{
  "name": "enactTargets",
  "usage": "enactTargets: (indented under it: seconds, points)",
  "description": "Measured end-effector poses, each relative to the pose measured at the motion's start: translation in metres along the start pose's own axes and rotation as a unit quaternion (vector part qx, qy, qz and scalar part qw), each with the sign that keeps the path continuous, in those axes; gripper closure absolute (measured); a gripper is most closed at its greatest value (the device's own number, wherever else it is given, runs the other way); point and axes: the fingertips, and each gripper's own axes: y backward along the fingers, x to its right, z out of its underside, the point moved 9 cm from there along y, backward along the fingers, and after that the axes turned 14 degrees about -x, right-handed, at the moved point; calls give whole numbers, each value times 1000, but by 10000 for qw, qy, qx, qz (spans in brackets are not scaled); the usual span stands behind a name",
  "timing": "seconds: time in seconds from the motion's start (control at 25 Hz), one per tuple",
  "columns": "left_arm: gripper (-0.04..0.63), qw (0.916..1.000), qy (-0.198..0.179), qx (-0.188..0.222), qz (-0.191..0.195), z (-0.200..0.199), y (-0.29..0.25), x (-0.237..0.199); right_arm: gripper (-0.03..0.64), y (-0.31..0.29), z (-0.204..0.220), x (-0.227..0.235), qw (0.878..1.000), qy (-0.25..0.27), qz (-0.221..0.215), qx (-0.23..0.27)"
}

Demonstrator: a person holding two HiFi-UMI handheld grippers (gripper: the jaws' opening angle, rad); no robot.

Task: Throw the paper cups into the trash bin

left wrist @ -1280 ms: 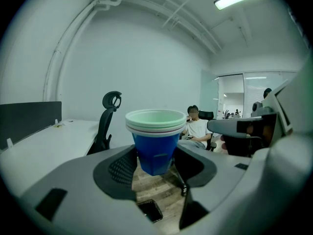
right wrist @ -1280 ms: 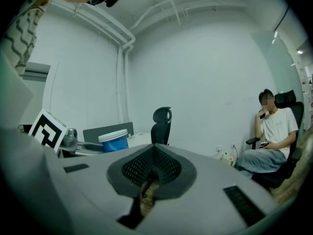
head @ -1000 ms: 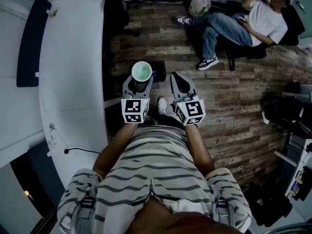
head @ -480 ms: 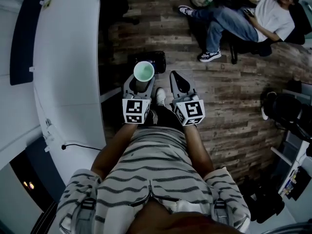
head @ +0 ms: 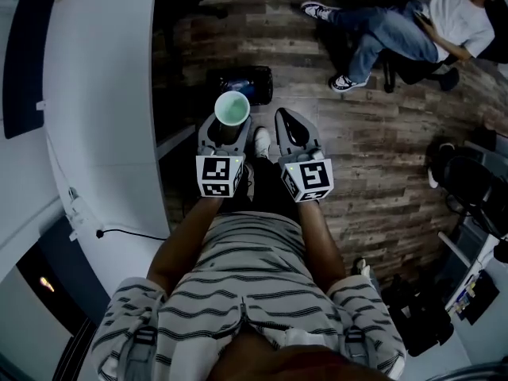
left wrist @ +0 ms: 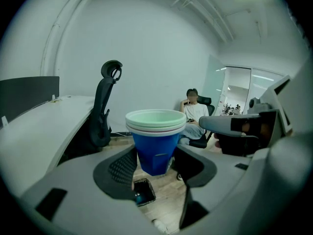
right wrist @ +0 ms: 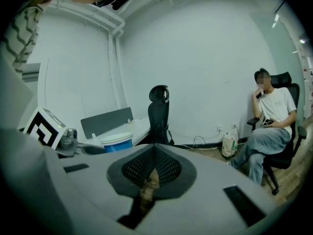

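My left gripper (head: 225,130) is shut on a stack of paper cups (head: 232,108), blue-walled with pale green and white rims, held upright. In the left gripper view the cups (left wrist: 155,140) sit between both pads, above the floor. A black trash bin (head: 240,82) stands on the wood floor just beyond the cups; through the left jaws the trash bin (left wrist: 144,191) shows far below. My right gripper (head: 290,130) is beside the left one, shut with nothing in it; its pads (right wrist: 142,164) meet. The cups (right wrist: 116,142) appear at its left.
A long white desk (head: 103,94) runs along the left, with a cable (head: 119,233) on it. A black office chair (left wrist: 103,112) stands by the desk. A person (head: 413,18) sits on a chair at the far right. Dark gear (head: 468,185) lies at the right edge.
I have moved forward over the floor with both grippers. The trash bin has come closer and now lies just beyond the cups. The grip on the cups is unchanged.
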Motion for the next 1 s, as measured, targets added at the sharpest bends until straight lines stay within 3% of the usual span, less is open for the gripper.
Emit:
enactTargets:
  seconds: [0.52, 1.0]
  points:
    - [339, 9990, 302, -314, -87, 31, -37, -14, 600, -27, 43, 11, 9993, -132, -64, -336]
    - [339, 9928, 876, -818, -88, 76, -79, -34, 600, -52, 84, 18, 9978, -253, -62, -603]
